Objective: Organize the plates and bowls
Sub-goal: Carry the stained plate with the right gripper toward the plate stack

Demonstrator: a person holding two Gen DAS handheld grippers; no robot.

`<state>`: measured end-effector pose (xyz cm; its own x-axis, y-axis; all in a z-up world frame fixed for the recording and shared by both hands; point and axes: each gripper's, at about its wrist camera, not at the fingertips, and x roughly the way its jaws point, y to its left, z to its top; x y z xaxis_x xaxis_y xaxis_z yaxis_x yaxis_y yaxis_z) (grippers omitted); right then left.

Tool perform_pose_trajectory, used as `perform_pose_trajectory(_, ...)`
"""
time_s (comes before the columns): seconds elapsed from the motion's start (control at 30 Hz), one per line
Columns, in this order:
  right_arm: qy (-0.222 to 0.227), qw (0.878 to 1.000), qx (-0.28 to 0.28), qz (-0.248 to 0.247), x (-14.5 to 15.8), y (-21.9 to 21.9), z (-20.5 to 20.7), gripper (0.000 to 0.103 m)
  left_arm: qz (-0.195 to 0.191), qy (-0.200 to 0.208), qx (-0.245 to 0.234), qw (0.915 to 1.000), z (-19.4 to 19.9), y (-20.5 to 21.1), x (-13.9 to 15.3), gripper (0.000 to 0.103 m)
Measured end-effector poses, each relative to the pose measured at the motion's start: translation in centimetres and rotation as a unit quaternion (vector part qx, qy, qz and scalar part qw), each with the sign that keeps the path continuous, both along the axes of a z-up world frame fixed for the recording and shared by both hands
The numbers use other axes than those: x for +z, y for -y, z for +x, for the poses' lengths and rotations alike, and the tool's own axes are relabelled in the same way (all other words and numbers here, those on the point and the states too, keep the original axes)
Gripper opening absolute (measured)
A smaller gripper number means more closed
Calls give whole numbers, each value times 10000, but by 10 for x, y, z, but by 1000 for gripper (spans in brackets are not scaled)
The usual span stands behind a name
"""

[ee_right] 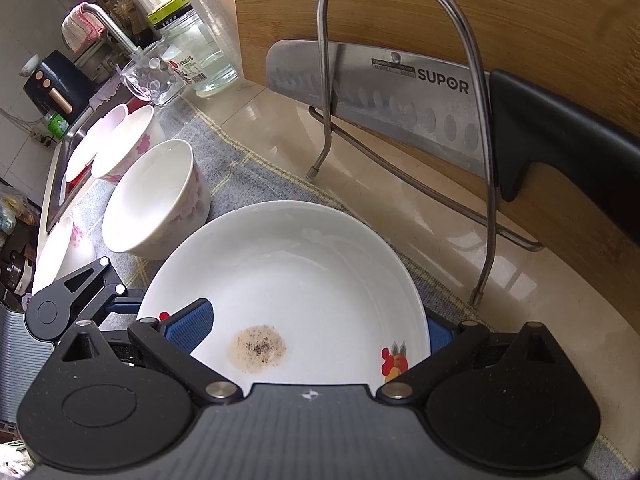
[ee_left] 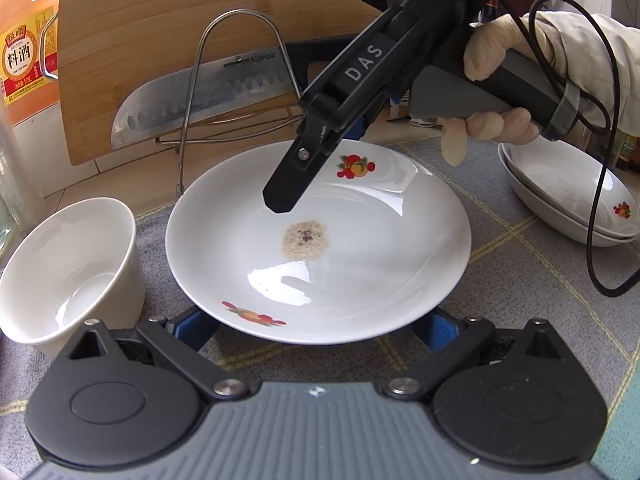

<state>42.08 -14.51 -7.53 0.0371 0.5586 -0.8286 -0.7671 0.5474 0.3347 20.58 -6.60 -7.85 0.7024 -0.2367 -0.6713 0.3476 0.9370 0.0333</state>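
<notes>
A white plate [ee_left: 360,240] with fruit prints and a brown stain at its centre lies on the grey checked cloth. My left gripper [ee_left: 316,330] is open, its blue pads [ee_left: 440,328] low at the plate's near rim. My right gripper [ee_right: 316,330] is open around the plate's [ee_right: 312,280] other rim, one pad [ee_right: 190,326] over the inside, one under the edge. It shows from outside in the left wrist view [ee_left: 288,196]. A white cup-shaped bowl [ee_left: 68,276] stands left of the plate. Two stacked plates [ee_left: 568,200] lie at the right.
A wire rack [ee_right: 400,120] holds a SUPOR knife [ee_right: 380,92] against a wooden cutting board [ee_right: 480,12] behind the plate. Several floral bowls [ee_right: 156,200] stand in a row toward the sink [ee_right: 64,160]. A cooking-wine bottle [ee_left: 24,48] stands far left. A cable [ee_left: 600,200] hangs from the right gripper.
</notes>
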Motion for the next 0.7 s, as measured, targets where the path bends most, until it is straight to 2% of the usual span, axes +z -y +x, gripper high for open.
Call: perform_pose_trajectory(0.7,91,9998,-137,83,23,15,-42,103,7,-99,-236,9997,-15,1,18,101)
